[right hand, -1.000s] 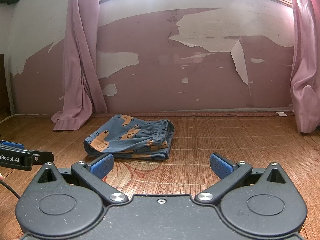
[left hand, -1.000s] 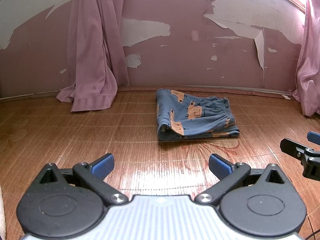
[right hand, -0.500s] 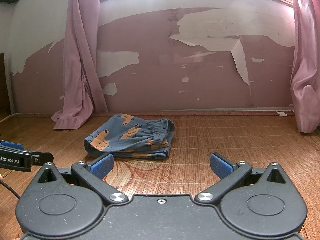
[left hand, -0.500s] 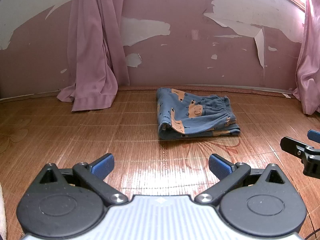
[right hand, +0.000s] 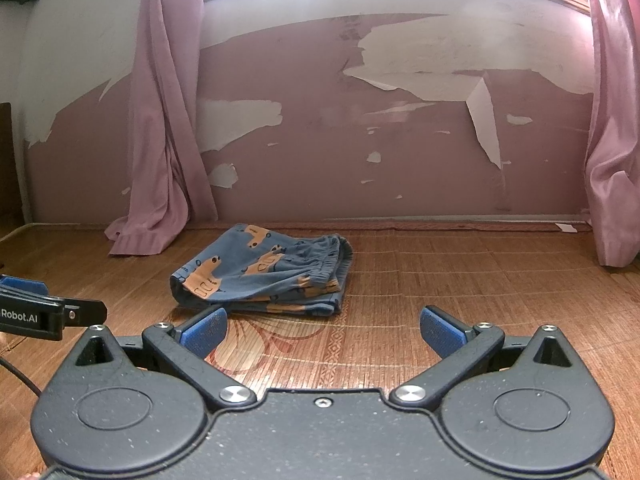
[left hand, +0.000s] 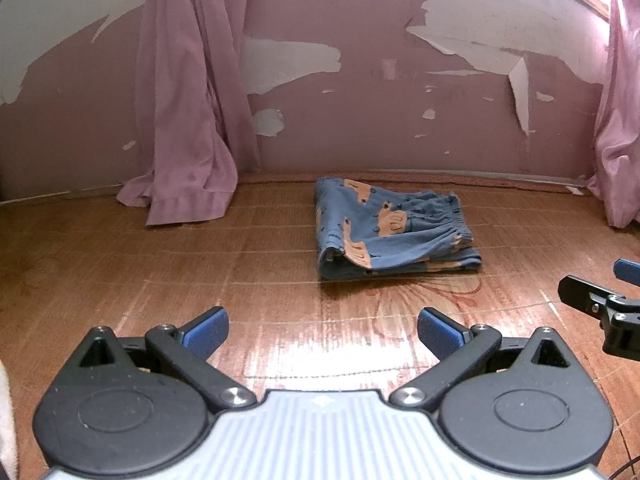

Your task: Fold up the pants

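Blue pants (left hand: 390, 230) with orange car prints lie folded into a compact stack on the woven floor mat, their elastic waistband on the right side. In the right wrist view the same pants (right hand: 266, 272) sit left of centre, just beyond the blue fingertips. My left gripper (left hand: 322, 330) is open and holds nothing, well short of the pants. My right gripper (right hand: 322, 328) is open too, with nothing between its fingers. The right gripper's side shows at the right edge of the left wrist view; the left gripper's side shows at the left edge of the right wrist view.
A pink curtain (left hand: 188, 120) hangs down to the mat at the back left, another curtain (right hand: 612, 152) at the right. The peeling pink wall (left hand: 400, 100) closes off the far side. Bare mat (right hand: 460, 280) lies to the right of the pants.
Both grippers have drawn back slightly and risen, so the pants sit a little farther off. The pants have not moved. Both grippers stay open.
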Available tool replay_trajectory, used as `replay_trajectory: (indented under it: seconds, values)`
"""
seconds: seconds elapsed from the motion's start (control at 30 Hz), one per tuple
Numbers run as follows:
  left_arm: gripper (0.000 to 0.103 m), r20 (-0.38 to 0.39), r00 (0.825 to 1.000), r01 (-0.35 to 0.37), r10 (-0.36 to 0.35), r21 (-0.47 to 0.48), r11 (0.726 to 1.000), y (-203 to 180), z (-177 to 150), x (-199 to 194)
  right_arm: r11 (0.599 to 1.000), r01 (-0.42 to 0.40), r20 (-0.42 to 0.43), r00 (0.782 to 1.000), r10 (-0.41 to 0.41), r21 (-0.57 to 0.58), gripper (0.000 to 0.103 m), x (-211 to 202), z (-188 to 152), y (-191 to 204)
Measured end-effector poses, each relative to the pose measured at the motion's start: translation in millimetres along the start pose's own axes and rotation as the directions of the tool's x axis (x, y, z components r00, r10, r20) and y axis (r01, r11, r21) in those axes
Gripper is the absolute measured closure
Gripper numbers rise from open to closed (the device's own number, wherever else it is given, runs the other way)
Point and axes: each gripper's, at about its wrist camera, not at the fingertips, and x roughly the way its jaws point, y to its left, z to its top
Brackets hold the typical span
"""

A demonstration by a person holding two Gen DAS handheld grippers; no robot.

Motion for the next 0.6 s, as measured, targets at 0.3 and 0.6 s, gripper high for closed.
replay_trajectory:
  seconds: [0.3, 0.6]
  values:
    - [0.000, -0.026, 0.999, -0.019, 0.019, -0.015, 1.000, 4.4, 3.6, 2.9, 1.000, 0.000, -0.001, 1.000, 0.000, -0.001, 0.001, -0.1, 0.0, -0.1]
    - [0.000, -0.026, 0.999, -0.025, 0.025, -0.004, 1.000, 4.3, 4.2, 2.9, 1.000, -0.001, -0.003, 1.000, 0.001, -0.003, 0.001, -0.2, -0.1, 0.1]
